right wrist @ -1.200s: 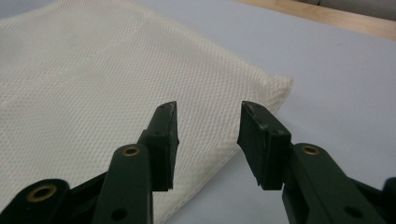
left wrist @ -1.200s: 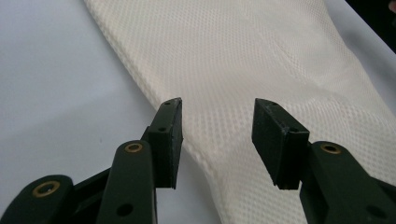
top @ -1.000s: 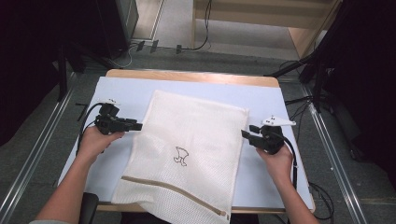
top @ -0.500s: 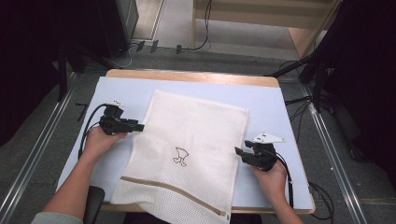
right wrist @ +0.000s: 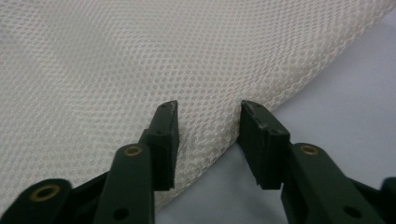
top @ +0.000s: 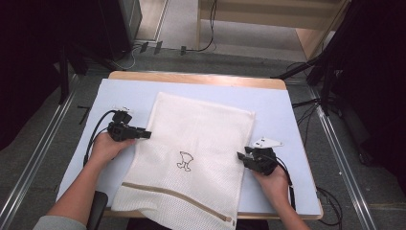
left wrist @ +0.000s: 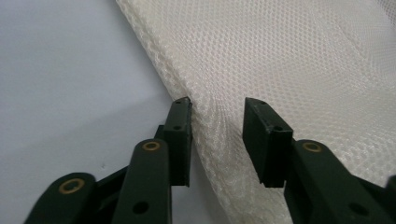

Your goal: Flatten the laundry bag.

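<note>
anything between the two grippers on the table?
Just the white mesh laundry bag, lying flat on the table in the high view. The left gripper straddles one side edge, the right gripper the other, jaws just closing.

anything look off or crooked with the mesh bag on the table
The mesh bag lies askew on the table, turned a little against its edges, and its zippered near end hangs over the front edge. No tear or spill shows.

Cream honeycomb-mesh bag point(top: 196, 158), tan stripe
</note>
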### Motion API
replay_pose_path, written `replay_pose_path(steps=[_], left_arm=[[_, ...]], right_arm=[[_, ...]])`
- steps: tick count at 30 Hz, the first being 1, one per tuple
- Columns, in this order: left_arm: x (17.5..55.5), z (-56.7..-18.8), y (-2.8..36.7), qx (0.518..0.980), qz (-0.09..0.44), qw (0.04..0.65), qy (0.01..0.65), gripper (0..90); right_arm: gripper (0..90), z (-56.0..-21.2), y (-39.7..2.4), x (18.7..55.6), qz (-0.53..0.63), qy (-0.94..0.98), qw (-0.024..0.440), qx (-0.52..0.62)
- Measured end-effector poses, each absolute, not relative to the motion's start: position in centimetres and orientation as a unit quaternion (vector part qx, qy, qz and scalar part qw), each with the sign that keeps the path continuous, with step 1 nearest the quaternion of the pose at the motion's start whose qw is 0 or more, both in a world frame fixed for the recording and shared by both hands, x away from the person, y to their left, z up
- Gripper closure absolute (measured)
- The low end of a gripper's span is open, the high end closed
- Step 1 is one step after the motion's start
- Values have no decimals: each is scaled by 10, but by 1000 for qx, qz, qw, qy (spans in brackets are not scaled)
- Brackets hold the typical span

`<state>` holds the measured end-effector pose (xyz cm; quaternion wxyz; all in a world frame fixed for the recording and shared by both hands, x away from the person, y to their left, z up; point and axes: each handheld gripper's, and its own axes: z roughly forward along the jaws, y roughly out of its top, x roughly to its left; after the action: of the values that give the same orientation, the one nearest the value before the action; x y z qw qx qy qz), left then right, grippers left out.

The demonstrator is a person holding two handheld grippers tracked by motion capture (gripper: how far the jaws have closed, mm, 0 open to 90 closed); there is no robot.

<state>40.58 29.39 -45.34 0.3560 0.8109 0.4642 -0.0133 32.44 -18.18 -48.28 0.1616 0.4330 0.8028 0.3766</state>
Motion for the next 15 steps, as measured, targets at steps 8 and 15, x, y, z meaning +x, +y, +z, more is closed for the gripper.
replay_pose_path(steps=[8,15], left_arm=[[406,-455,290,816,-43,348,461,846],[405,-449,296,807,-51,358,467,876]], right_arm=[[861,-482,-180,329,383,806,142,428],[883,-475,-182,337,382,803,130,439]])
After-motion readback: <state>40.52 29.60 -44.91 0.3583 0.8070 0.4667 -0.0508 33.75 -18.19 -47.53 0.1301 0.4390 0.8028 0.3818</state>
